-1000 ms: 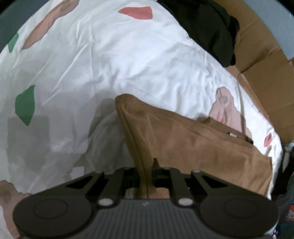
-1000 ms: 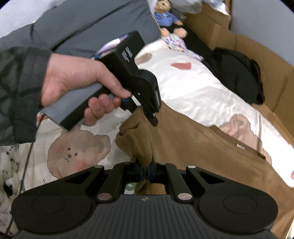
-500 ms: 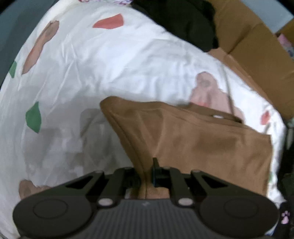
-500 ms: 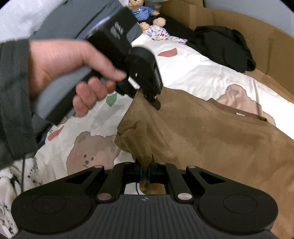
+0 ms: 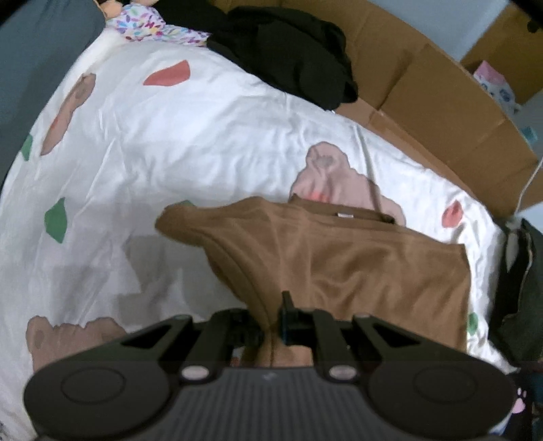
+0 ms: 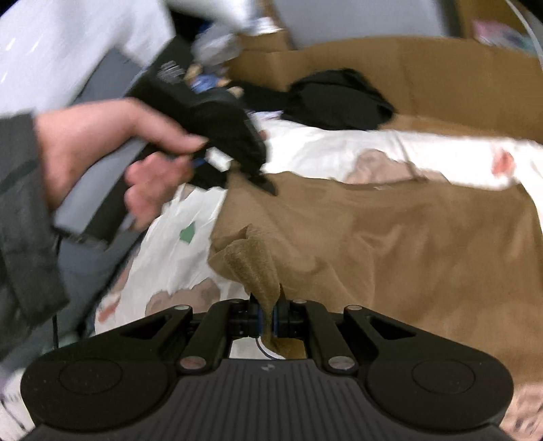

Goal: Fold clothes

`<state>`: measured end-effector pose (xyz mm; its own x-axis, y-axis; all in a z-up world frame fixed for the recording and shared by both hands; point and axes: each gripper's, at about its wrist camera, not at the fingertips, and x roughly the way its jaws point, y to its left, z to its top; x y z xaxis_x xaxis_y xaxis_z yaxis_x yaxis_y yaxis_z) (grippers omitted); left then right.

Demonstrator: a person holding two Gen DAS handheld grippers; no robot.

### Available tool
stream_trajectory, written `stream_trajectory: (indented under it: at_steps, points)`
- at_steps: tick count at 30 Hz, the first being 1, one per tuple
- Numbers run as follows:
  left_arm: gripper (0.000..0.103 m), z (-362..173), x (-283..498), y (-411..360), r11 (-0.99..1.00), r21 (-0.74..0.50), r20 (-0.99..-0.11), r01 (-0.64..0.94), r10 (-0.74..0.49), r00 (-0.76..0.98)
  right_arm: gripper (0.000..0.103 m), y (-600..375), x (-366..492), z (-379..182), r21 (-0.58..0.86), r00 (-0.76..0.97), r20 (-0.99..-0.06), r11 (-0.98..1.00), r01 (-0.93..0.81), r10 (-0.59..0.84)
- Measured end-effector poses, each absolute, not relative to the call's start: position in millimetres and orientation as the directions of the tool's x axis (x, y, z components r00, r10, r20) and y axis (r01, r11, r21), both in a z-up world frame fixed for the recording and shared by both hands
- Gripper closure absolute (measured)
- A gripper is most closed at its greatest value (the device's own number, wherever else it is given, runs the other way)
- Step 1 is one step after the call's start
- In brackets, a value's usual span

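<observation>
A brown garment (image 5: 356, 261) lies on a white bedsheet (image 5: 176, 142) printed with bears and coloured shapes. Its collar with a small label sits at the far edge. My left gripper (image 5: 271, 322) is shut on the garment's near-left edge and holds that fold raised. In the right wrist view the garment (image 6: 407, 244) spreads to the right. My right gripper (image 6: 268, 315) is shut on a bunched corner of it. The left gripper (image 6: 261, 179), held in a hand, pinches the garment's far-left edge there.
A black garment (image 5: 288, 57) is heaped at the bed's far edge; it also shows in the right wrist view (image 6: 336, 95). Cardboard boxes (image 5: 441, 101) line the far and right side. A floral cloth and toy (image 5: 152, 27) lie at the far left. Dark items (image 5: 522, 288) sit at right.
Both grippers have carried the garment's left edge up and to the right, folding it over the body. The cameras have tilted, so more of the bed's far side shows.
</observation>
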<state>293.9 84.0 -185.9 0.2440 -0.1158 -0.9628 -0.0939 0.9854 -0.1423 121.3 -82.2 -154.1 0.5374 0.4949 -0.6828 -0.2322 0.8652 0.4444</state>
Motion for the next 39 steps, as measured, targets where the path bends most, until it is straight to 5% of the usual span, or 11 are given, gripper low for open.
stream_trajectory:
  at_steps: [18,39]
  points:
    - [0.093,-190.0,329.7,24.8,0.980,-0.197,-0.945,0.012,-0.193,0.263,0.098,-145.6,94.7,-187.7,0.506,0.689,-0.585,0.856,-0.103,0.429]
    - [0.093,-246.6,356.5,-58.1,0.971,-0.237,-0.952,0.043,-0.241,0.186,0.098,-217.9,85.2,-241.3,0.574,0.723,-0.590,0.817,0.062,0.359]
